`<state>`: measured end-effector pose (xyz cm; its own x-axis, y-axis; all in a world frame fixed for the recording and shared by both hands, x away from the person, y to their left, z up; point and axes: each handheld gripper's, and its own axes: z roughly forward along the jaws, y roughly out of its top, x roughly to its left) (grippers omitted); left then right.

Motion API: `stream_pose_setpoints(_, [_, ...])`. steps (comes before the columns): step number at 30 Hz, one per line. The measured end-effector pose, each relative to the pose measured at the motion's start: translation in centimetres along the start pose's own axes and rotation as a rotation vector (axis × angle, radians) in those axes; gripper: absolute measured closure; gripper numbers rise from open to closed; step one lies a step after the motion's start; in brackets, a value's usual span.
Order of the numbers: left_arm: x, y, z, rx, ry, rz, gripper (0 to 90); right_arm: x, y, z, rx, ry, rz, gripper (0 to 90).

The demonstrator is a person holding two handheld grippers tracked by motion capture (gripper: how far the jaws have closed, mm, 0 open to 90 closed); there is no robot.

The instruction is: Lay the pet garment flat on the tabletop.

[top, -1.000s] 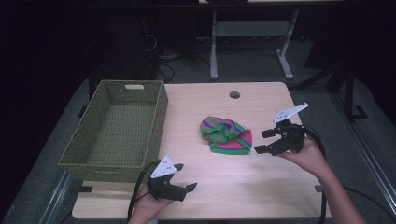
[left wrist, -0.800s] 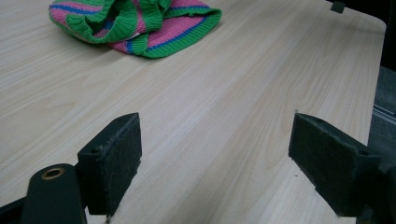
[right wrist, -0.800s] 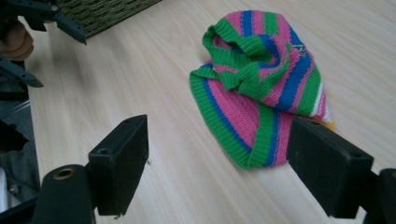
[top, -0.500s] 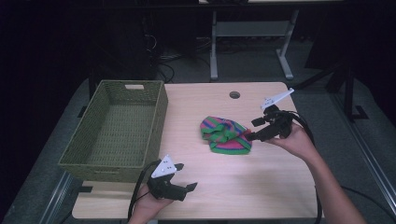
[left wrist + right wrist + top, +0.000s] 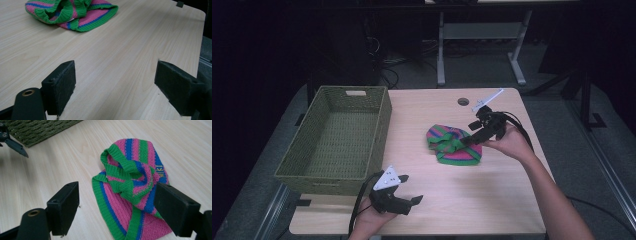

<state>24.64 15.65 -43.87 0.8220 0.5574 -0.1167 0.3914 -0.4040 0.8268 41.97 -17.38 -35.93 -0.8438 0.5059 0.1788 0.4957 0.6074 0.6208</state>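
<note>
A crumpled knitted garment (image 5: pixel 451 144) striped pink, green and blue lies on the wooden table, right of centre. My right gripper (image 5: pixel 472 138) hovers just over its right edge, jaws open, tilted down toward it. Seen from the right gripper view, the knit (image 5: pixel 130 182) lies between and just beyond the spread jaws. My left gripper (image 5: pixel 414 201) rests open near the table's front edge, pointing right. The left gripper view looks across bare wood to the knit (image 5: pixel 72 12) far ahead.
An empty green woven basket (image 5: pixel 337 137) stands on the left side of the table (image 5: pixel 492 200). A round cable hole (image 5: pixel 463 101) sits near the far edge. Dark floor and a desk frame lie beyond the table.
My right gripper has moved left and slightly forward, from the table's right side to just above the knit's right edge. The left gripper has stayed put.
</note>
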Motion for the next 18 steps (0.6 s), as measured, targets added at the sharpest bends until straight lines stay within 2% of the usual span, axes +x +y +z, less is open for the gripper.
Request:
stream_pose_setpoints(5, [0.0, 0.0, 0.1, 0.010, -0.001, 0.012, 16.9, -0.2, 0.4, 1.5, 0.022, 0.014, 0.003, 20.5])
stream_pose_setpoints(9, [0.1, 0.0, 0.0, 0.018, -0.002, 0.017, 16.9, -0.4, 0.6, 2.8, 0.046, -0.002, -0.002, 21.2])
stream_pose_setpoints(12, [0.1, 0.0, -0.1, 0.015, 0.003, 0.017, 16.9, -0.6, 0.8, 3.7, 0.068, -0.039, 0.009, 22.6])
stream_pose_setpoints(13, [0.1, 0.0, -0.1, 0.013, 0.001, 0.016, 16.9, -0.8, 0.8, 4.2, 0.077, -0.038, 0.025, 22.6])
stream_pose_setpoints(18, [0.2, -0.1, -0.3, 0.005, -0.002, 0.008, 16.9, -1.1, 0.8, 5.6, 0.097, -0.036, 0.029, 22.6])
